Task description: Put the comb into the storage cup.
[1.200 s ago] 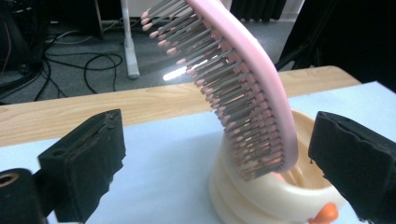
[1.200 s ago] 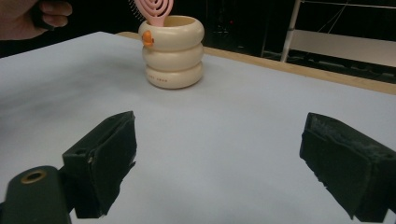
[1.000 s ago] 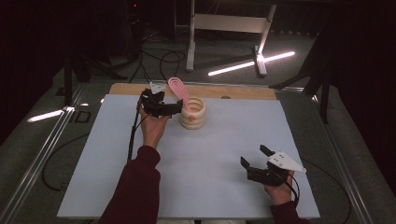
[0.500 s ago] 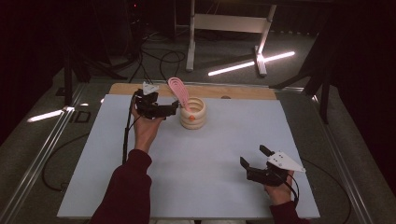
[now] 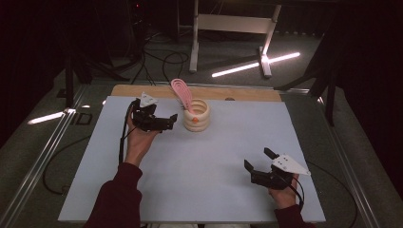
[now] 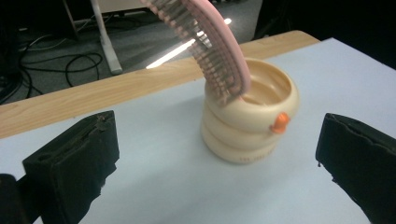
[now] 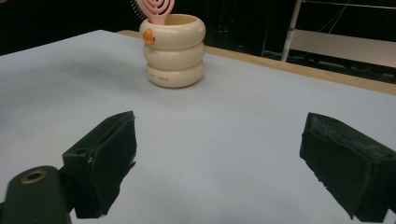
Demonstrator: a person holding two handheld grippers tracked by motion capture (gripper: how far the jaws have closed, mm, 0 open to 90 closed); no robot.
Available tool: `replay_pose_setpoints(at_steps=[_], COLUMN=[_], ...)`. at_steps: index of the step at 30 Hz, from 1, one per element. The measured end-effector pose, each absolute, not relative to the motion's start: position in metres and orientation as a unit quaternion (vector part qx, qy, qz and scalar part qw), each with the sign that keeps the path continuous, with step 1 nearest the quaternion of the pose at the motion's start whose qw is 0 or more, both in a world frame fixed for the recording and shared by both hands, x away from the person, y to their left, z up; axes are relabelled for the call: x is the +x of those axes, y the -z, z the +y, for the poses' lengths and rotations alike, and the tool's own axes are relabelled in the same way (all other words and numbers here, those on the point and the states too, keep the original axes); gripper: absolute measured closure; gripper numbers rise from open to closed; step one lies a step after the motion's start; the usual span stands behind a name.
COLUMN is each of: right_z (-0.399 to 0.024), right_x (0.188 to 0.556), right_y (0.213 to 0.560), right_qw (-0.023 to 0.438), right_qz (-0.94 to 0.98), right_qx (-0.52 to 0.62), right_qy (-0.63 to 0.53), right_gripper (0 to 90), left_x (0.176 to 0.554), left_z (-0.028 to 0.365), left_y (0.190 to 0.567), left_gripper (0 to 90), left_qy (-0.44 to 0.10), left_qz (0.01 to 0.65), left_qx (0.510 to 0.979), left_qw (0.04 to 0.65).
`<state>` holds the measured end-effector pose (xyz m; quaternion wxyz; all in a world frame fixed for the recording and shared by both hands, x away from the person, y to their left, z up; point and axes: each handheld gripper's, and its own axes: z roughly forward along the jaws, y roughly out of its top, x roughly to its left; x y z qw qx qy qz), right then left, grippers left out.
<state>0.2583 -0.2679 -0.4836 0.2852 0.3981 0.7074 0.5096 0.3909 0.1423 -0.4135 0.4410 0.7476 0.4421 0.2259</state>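
In the high view, a desk (image 5: 190, 185) covered by a smooth pale blue-grey sheet is seen, with a strip of bare light wood left uncovered along its far edge; a dark room lies beyond, where black cables trail over grey floor, a white metal stand is placed, and bright strips of light are reflected. A cream holder (image 5: 196, 115), shaped like three stacked rounded rings with a small orange spot on its side, is set upright near the far middle of the desk, and a pink brush (image 5: 182, 94) is leaned in it, tilted away to the left. The left tongs (image 5: 170, 118) are held just left of the holder, spread wide and gripping nothing; the right tongs (image 5: 259, 159) are kept well apart from it at the near right corner, likewise spread wide and bare. In the left gripper view, the holder (image 6: 250, 123) is shown glossy and plump between two matte black padded jaws, untouched by either, while the brush (image 6: 212, 44) rises from its mouth with rows of fine bristles facing left. In the right gripper view, the holder (image 7: 173, 50) is seen far off on the matte sheet, with the looped pink head of the brush (image 7: 158, 10) above its rim.
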Motion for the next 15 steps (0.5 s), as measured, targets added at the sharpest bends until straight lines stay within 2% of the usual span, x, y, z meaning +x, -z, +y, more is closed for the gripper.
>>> replay_pose_setpoints(at_steps=[7,15], right_z=[-0.268,-0.269], right_x=[0.258,0.258], right_y=[0.483,0.483], right_qw=[0.287,0.287], right_qz=[0.707,0.705], right_qx=[0.397,0.397], right_qy=[-0.51,-0.513], right_gripper=[10.8,10.8], left_x=[0.374,0.35], left_z=[0.149,0.168], left_y=[0.418,0.424], left_gripper=[0.0,0.0], left_qy=[-0.218,-0.219], left_qz=[0.418,0.405], left_qx=[0.763,0.76], left_qw=[0.441,0.459])
